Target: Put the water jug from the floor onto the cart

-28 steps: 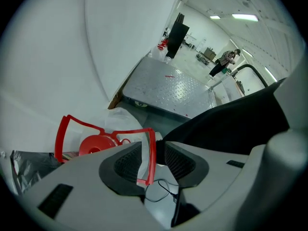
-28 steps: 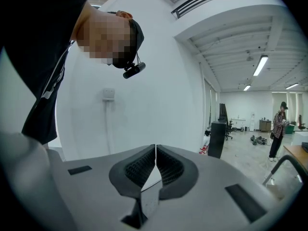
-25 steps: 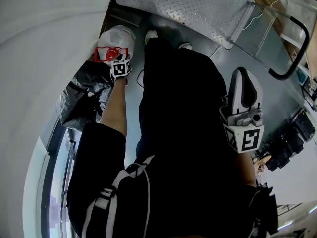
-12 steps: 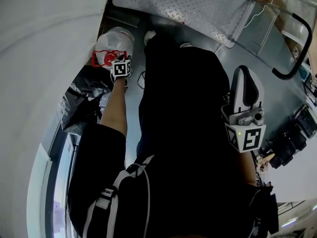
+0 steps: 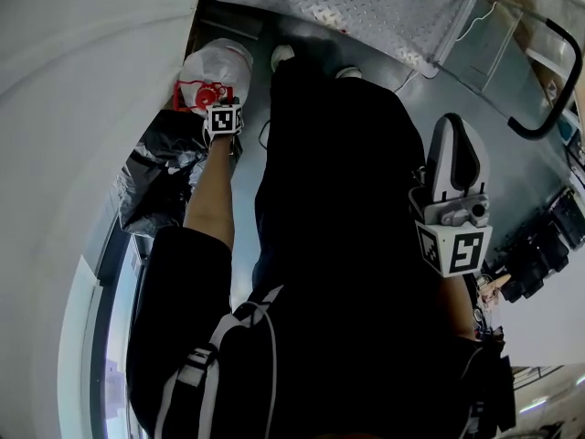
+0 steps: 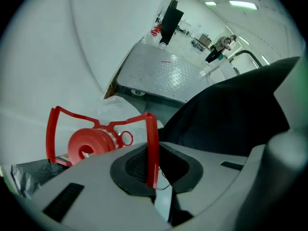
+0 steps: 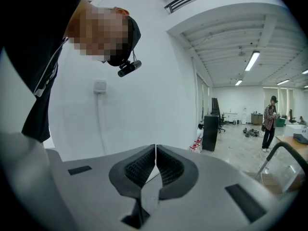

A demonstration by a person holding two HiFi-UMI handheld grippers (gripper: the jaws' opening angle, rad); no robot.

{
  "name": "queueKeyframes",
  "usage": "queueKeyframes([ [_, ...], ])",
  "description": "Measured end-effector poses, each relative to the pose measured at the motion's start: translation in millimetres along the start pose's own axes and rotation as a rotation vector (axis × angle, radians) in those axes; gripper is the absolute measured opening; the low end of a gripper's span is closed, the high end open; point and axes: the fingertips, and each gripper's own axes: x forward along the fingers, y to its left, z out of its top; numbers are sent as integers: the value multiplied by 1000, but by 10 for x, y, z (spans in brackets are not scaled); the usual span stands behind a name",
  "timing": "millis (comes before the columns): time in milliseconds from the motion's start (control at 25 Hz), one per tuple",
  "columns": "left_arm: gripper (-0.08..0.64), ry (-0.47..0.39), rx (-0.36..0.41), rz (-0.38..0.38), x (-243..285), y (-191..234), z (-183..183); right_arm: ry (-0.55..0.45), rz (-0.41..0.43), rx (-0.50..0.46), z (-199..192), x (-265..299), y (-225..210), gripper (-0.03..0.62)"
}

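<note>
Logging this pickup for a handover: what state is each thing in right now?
left tool, jaws have just been closing, now shut on the red carry handle
right tool, shut, nothing in it
water jug, on the floor
red cap, on the jug's neck
cart, jug not on it yet

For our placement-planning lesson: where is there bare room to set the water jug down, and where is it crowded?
The cart deck is bare as far as shown, bordered by its handle at right. Grey floor between the person's legs and that handle is also free. Crowded: the jug sits between wall, black bag and shoes.
</note>
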Motion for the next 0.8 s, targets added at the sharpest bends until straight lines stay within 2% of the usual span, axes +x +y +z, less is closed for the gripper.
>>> queueKeyframes([
  [160, 41, 23, -8, 18, -154, 122, -42, 18, 33, 21, 60, 1, 141, 18],
  [400, 41, -17, -175, 18, -387, 401, -13, 7, 16, 40, 169, -54, 205, 18],
  [520, 41, -34, -234, 20, -595, 392, 42, -10, 6, 34, 332, -118, 130, 18],
  [680, 41, -39, -243, 1, -867, 106, 81, -48, 28, 48, 592, -124, 107, 18],
  [800, 41, -34, -198, -10, -1018, -76, 171, -99, 32, 31, 699, -63, 109, 18],
])
